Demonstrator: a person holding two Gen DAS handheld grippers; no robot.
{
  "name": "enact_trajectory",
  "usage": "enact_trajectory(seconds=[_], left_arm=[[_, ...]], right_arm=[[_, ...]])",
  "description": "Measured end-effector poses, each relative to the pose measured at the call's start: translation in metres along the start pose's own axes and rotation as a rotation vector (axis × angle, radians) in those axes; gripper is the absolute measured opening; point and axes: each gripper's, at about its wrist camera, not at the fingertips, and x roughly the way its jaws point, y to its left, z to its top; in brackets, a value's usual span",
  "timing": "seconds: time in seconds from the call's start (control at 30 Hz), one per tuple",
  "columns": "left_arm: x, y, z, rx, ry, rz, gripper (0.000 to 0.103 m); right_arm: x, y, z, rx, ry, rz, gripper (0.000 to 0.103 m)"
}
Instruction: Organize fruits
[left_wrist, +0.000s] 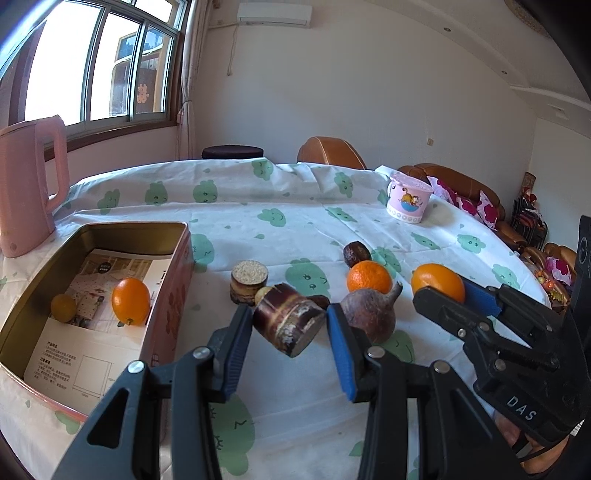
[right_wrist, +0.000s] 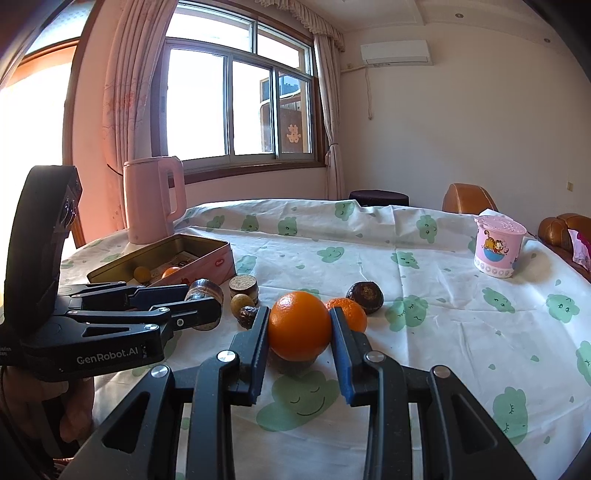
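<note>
My left gripper (left_wrist: 288, 332) is shut on a short purple sugarcane piece (left_wrist: 288, 321), held tilted a little above the cloth, just right of the open tin box (left_wrist: 177, 266). Inside the tin lie an orange (left_wrist: 131, 301) and a small yellow fruit (left_wrist: 63, 307). My right gripper (right_wrist: 300, 321) is shut on a large orange (right_wrist: 299, 330); in the left wrist view that gripper (left_wrist: 443, 291) and its orange (left_wrist: 437, 282) are at the right. A mandarin (right_wrist: 349, 310) lies just behind it.
On the cloud-print cloth (left_wrist: 288, 221) lie a second cane piece (left_wrist: 249, 282), a purple beet-like root (left_wrist: 369, 310), a dark round fruit (left_wrist: 356, 253) and two small fruits (right_wrist: 242, 308). A pink kettle (left_wrist: 29, 184) stands behind the tin. A pink cup (left_wrist: 408, 201) stands far right.
</note>
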Motion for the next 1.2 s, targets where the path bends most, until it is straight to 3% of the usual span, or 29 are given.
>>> enact_trajectory(seconds=[1.2], left_arm=[[-0.025, -0.002, -0.004, 0.014, -0.140, 0.041, 0.043]], right_arm=[[-0.017, 0.005, -0.004, -0.039, -0.110, -0.003, 0.034]])
